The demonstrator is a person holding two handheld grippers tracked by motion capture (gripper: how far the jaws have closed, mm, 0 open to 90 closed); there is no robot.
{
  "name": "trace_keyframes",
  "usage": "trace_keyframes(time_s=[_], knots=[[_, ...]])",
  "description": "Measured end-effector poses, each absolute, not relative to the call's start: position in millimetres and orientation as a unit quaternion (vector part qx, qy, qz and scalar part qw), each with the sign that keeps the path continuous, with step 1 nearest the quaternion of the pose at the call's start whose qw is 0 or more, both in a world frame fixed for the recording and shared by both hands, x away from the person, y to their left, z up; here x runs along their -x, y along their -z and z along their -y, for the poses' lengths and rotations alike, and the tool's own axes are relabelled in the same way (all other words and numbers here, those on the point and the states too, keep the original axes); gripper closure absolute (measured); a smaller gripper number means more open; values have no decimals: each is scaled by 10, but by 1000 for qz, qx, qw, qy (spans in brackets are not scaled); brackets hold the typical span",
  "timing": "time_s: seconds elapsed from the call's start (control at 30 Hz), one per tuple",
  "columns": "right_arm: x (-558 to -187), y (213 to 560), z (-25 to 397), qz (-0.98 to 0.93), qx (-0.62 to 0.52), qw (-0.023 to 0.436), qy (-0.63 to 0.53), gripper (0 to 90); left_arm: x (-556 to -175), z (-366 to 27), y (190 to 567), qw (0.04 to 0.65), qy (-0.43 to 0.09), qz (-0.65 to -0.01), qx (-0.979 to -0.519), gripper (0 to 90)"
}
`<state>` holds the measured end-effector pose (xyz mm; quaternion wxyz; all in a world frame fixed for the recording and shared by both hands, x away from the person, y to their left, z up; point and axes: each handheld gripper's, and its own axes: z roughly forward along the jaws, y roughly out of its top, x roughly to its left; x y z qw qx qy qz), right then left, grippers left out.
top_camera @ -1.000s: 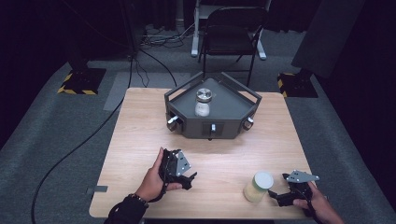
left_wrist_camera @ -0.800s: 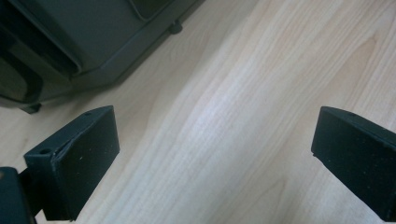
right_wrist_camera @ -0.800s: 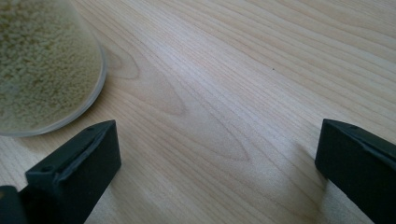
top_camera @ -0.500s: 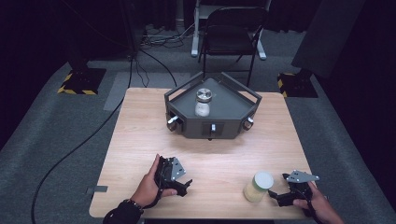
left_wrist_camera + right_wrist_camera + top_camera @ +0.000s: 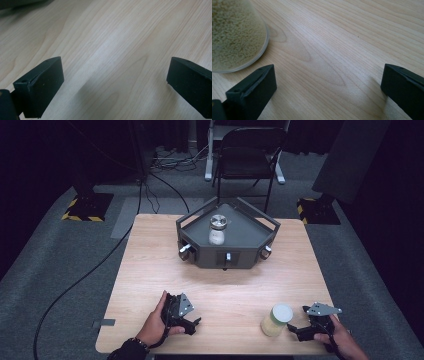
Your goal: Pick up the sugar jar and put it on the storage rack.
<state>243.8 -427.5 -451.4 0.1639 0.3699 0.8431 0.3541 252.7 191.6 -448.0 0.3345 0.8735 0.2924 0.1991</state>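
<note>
From above you see both of your hands low at the near edge of the tabletop [image 5: 150,270]: your left hand-held gripper [image 5: 192,325] sits left of centre, and your right hand-held gripper [image 5: 295,332] lies near the right corner, just beside the jar of pale yellow grains [image 5: 276,320]. The right gripper view adds what the high view cannot: the jar's clear rounded wall [image 5: 237,37], packed with fine yellowish granules, stands just outside the left jaw, not between the jaws. Both jaws are spread wide over bare wood, with nothing gripped. The left gripper view shows your other jaws equally wide apart, with plain wood grain between them.

The jar has a pale lid and stands upright, close to the near edge. Between your two hands lies an open stretch of wood. Farther back, well apart from both hands, a dark angular tray [image 5: 250,252] holds a second jar with a metal lid [image 5: 217,229]. Behind the tabletop stands a folding chair [image 5: 250,150].
</note>
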Motion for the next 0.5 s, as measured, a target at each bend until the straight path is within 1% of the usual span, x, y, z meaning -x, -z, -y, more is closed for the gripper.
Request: trace_keyframes(time_s=[0.4, 0.5], knots=[[-2438, 4514, 4275, -843, -370, 164, -354, 0, -2555, -2126, 4523, 346, -171, -317, -866, 2], [-2439, 4514, 4277, -843, -370, 164, -354, 0, -2627, -2204, 4511, 348, -147, -321, -869, 2]])
